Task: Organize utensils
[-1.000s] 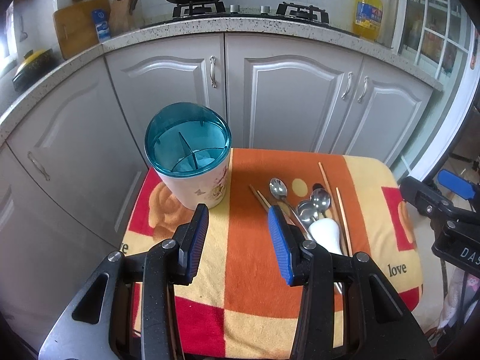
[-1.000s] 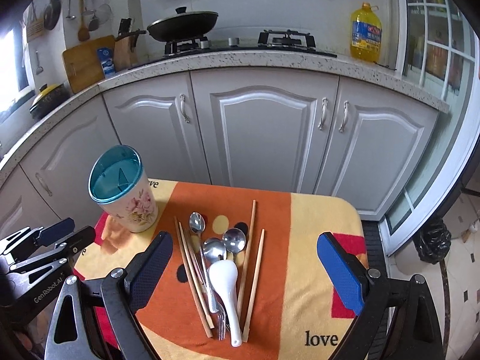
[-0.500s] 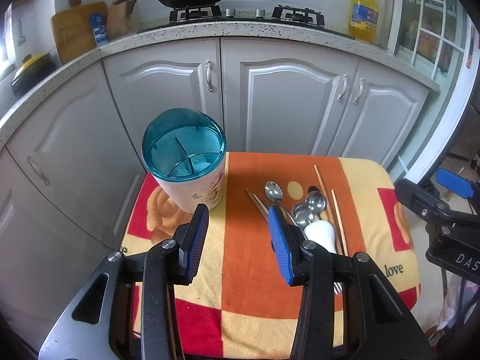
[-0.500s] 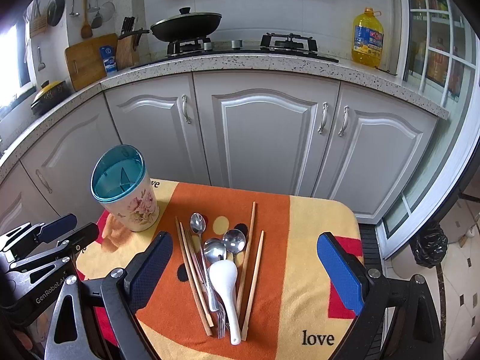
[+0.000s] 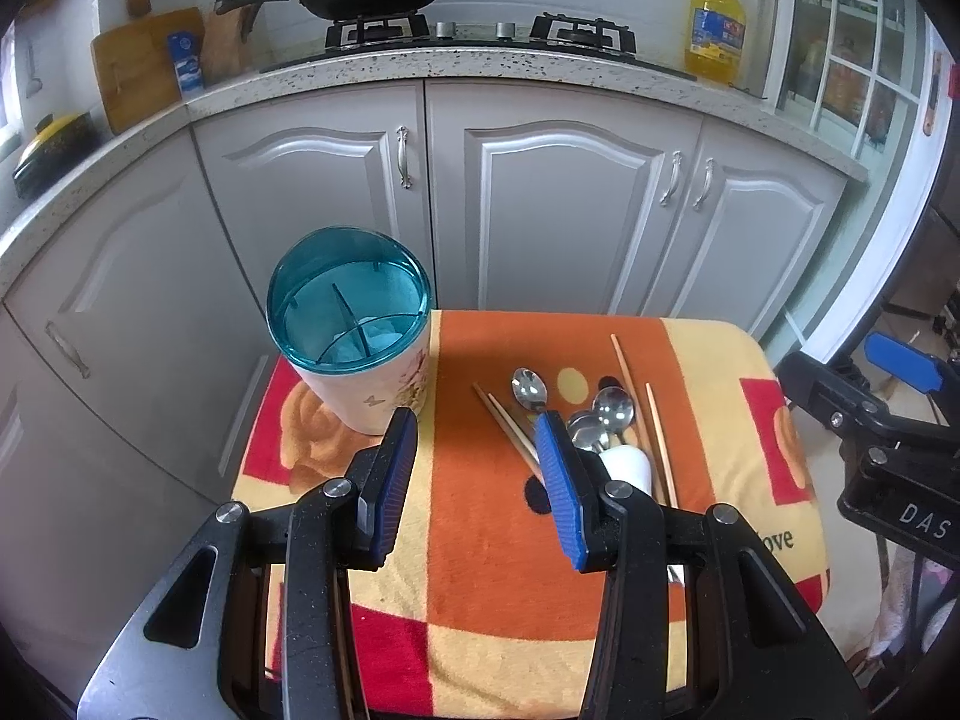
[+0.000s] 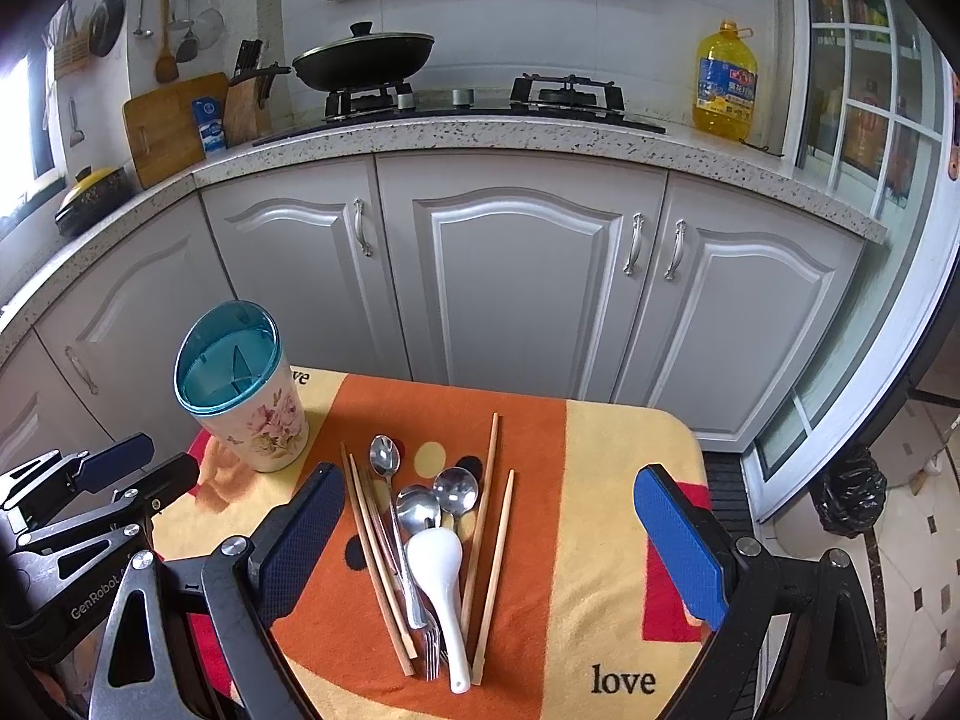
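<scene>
**Nothing sorted yet: holder empty, pile untouched**

Both your claws have drawn back and risen a little over the last second, so the cloth looks smaller in each view; nothing on it has shifted. Ahead and left of your left claw [image 5: 474,480], which is spread apart and carrying nothing, stands the teal-rimmed utensil holder [image 5: 354,336], its divided compartments empty. Straight ahead of your right claw [image 6: 489,546], wide apart and also bare, lies the whole pile: chopsticks [image 6: 375,558], three metal spoons [image 6: 456,489], a fork [image 6: 431,645] and the white ceramic spoon [image 6: 441,576], touching and overlapping on the patterned cloth [image 6: 606,546]. By my reading, every piece remains to be moved.
</scene>
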Action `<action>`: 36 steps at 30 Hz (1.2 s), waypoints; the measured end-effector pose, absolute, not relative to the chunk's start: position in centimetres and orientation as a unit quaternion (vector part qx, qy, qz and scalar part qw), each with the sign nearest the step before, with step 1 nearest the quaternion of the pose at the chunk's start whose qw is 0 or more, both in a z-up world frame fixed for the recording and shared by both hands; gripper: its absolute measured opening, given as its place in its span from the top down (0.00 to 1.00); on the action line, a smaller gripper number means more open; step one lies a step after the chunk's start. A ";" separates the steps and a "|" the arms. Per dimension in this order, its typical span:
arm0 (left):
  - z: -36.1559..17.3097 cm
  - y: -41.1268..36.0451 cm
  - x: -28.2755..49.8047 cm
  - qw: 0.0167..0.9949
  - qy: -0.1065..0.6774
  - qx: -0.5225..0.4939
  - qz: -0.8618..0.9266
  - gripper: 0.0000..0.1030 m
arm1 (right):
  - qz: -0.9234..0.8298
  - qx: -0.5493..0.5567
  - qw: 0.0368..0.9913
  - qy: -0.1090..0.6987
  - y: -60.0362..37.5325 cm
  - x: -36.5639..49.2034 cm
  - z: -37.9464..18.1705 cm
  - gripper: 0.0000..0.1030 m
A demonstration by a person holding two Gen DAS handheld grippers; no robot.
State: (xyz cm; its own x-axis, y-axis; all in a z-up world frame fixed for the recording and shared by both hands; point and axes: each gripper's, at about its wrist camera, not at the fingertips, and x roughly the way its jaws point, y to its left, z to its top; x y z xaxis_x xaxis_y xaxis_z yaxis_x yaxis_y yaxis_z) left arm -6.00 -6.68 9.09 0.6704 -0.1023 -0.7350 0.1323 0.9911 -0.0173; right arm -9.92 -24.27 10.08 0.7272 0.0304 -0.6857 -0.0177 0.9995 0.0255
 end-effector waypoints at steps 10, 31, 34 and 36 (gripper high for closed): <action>9.1 -6.8 -5.8 0.912 0.405 0.014 -0.067 0.61 | 0.011 0.003 0.929 0.369 -24.2 -9.9 10.1 0.06; 8.5 -6.7 -5.5 0.907 0.414 0.005 -0.071 0.61 | 0.014 -0.007 0.925 0.380 -23.8 -9.4 9.6 0.06; 8.5 -6.7 -5.4 0.907 0.415 0.004 -0.072 0.61 | 0.015 -0.009 0.924 0.383 -23.7 -9.3 9.4 0.06; 8.4 -6.6 -5.4 0.907 0.415 0.003 -0.072 0.61 | 0.015 -0.010 0.923 0.384 -23.6 -9.2 9.3 0.06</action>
State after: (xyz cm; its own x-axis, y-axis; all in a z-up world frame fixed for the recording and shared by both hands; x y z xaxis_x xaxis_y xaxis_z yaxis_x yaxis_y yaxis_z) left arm -5.36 -6.63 8.40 0.6447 -0.1282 -0.7536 0.1338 0.9895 -0.0539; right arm -9.23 -23.62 9.31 0.7046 0.0201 -0.7094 -0.0355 0.9993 -0.0069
